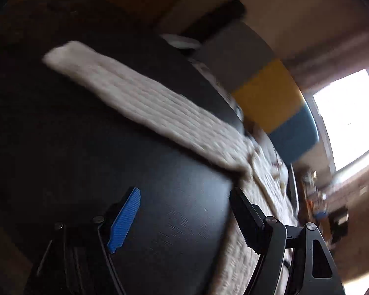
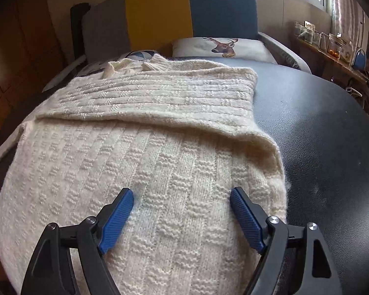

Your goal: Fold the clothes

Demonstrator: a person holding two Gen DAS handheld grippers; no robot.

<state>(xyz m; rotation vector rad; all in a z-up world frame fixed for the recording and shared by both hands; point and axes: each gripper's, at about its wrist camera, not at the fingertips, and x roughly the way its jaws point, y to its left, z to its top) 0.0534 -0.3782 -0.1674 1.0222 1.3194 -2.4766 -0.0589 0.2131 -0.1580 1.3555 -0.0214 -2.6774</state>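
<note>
- A cream-white knitted sweater (image 2: 145, 152) with a basket-weave pattern lies flat on a round black table with a leather-like surface (image 2: 327, 147); it covers the left part of the table in the right wrist view.
- One sleeve (image 2: 160, 95) is folded across the upper part of the body, and the ribbed collar (image 2: 157, 64) is at the far edge.
- The other sleeve (image 1: 140, 103) lies stretched out straight on the bare table top in the left wrist view, which is tilted and blurred.
- The right gripper (image 2: 182, 218) is over the lower part of the sweater; its jaws with blue pads stand wide apart and hold nothing.
- The left gripper (image 1: 184, 218) is over the bare table beside the sweater's edge; its jaws are also wide apart and empty.
- Behind the table stands a sofa with grey, yellow and blue back panels (image 2: 192, 12), with a white cushion showing a deer head (image 2: 221, 46) on it.
</note>
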